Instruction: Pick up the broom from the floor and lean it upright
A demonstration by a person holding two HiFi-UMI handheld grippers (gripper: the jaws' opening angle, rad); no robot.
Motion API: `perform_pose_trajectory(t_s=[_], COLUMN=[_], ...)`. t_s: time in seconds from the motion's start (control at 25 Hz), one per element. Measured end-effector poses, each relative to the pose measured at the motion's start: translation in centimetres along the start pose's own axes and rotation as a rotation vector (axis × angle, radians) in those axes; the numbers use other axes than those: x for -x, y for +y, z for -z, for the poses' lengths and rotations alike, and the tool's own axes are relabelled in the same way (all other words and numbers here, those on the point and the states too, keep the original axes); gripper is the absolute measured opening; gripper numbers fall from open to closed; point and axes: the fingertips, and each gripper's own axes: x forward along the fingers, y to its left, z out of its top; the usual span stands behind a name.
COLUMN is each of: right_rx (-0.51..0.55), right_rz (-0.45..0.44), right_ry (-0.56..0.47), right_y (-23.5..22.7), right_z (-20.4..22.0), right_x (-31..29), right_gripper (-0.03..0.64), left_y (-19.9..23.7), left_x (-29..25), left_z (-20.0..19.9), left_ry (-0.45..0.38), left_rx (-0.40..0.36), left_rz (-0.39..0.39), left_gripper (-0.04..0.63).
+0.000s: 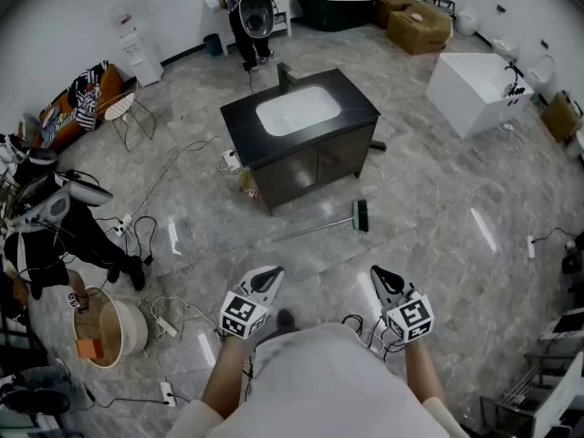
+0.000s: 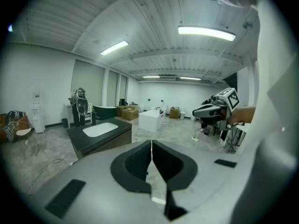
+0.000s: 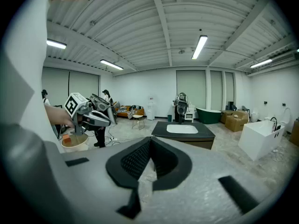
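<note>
Holds left tool (image 1: 267, 276) and right tool (image 1: 382, 277) out low before the body, forearms bent, both tipped slightly down, jaws together, empty. Leaves broom (image 1: 328, 225) flat on floor (image 1: 438, 217), well ahead, near sink cabinet (image 1: 301, 149).

A black vanity cabinet (image 1: 315, 167) stands in the middle of the grey marble floor (image 1: 438, 217), and a white basin (image 1: 298, 109) is sunk in its top. Well apart, at the right, is a white rectangular tub (image 1: 470, 89). Farther back, cardboard boxes (image 1: 418, 27) stand near a dark bathtub (image 1: 333, 7). At the left, loose cables (image 1: 164, 245) lie near a round wooden bucket (image 1: 133, 328), and a chair (image 1: 123, 109) stands beside an orange sofa (image 1: 64, 108).
</note>
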Motion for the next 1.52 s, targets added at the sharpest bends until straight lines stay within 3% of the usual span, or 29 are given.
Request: perform_pose_trajectory(t_s=[0.6, 1.08, 1.52], right_rx=[-0.037, -0.1, -0.14], right_rz=[0.007, -0.027, -0.018], right_ry=[-0.013, 0.007, 0.042], right_y=[-0.9, -1.5, -1.7], right_z=[1.4, 5.1, 6.8], right_x=[4.3, 6.9, 4.5], right_gripper=[0.0, 0.0, 0.0], left_y=[-4.3, -6.9, -4.7], left_x=[0.4, 0.9, -1.1], left_z=[0.4, 1.6, 2.3], left_ry=[0.015, 0.03, 0.035], left_rx=[0.016, 0.064, 0.075], left_rz=[-0.016, -0.085, -0.062], left_gripper=[0.011, 0.011, 0.011])
